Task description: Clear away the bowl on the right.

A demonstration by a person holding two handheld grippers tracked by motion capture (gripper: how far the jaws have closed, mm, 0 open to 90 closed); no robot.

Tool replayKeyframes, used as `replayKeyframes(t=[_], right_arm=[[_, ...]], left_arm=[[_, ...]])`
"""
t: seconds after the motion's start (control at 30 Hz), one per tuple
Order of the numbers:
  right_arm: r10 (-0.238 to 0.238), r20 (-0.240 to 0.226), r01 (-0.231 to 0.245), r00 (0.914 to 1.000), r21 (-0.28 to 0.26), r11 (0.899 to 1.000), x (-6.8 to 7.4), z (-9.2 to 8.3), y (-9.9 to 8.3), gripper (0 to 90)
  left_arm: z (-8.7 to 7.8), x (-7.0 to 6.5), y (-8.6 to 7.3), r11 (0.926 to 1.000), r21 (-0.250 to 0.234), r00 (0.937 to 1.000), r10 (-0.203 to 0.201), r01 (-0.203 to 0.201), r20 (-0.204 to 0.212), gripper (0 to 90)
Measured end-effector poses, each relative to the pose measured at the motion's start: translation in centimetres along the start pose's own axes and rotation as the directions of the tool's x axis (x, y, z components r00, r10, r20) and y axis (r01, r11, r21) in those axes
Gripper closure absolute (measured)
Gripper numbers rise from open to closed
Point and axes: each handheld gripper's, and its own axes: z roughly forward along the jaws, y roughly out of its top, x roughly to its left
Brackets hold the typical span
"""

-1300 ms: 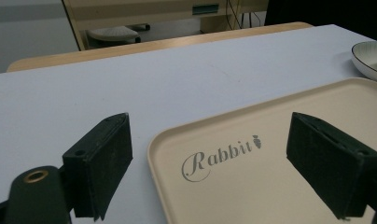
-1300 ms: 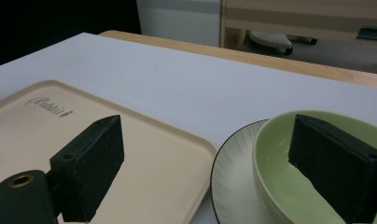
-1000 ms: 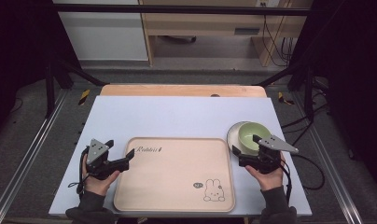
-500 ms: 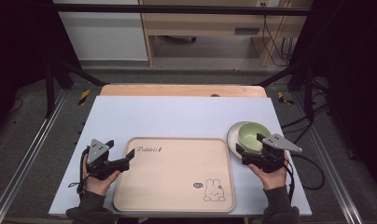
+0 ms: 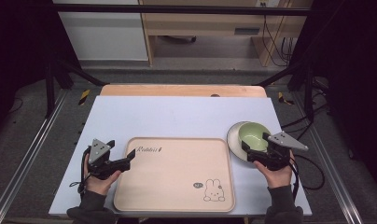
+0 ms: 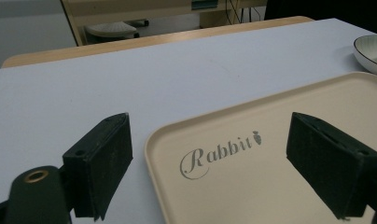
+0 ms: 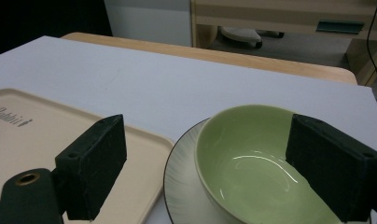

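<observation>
1. Both tongs stand with their jaws wide and nothing between them, one at each side of the table.
2. At the left, the left gripper (image 5: pixel 128 158), black with a grey three-cornered plate on top, is held in the person's left hand (image 5: pixel 100 179) near the front edge of the pale blue tabletop (image 5: pixel 177 116).
3. Its jaw tips point right and reach the left rim of the beige rectangular plastic tray (image 5: pixel 175 175); in the left gripper view the jaws straddle that tray's far left corner, one over the tabletop and one over the tray.
4. That corner carries the grey word "Rabbit" (image 6: pixel 219 151), and a small rabbit drawing (image 5: pixel 213 190) sits at the tray's near right corner.
5. Just right of the tray lies a white round plate with a dark rim (image 5: pixel 234 140), its edge very close to the tray's right rim.
6. A light green ceramic bowl (image 5: pixel 253 135) stands on that plate.
7. At the far right, the right gripper (image 5: pixel 248 149), held in the right hand (image 5: pixel 273 173), has its tips at the bowl's near side.
8. In the right gripper view, one jaw stands over the tray's corner and the other beside the bowl's wall, with the bowl between them; whether either jaw touches it cannot be told.
</observation>
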Motion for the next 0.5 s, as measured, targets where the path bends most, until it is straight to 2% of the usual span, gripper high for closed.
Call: replayKeyframes(t=[0.23, 0.5], right_arm=[[0.018, 0.016, -0.018, 0.9997, -0.001, 1.000, -0.7, -0.3, 0.1, 12.8], [0.002, 0.060, -0.003, 0.9982, 0.004, 1.000, -1.4, -0.5, 0.2, 14.5]], left_arm=[[0.0, 0.0, 0.0, 1.0000, -0.002, 1.0000, 0.003, -0.003, 0.000, 13.9], [0.0, 0.0, 0.0, 1.0000, -0.001, 1.0000, 0.004, -0.004, 0.001, 14.0]])
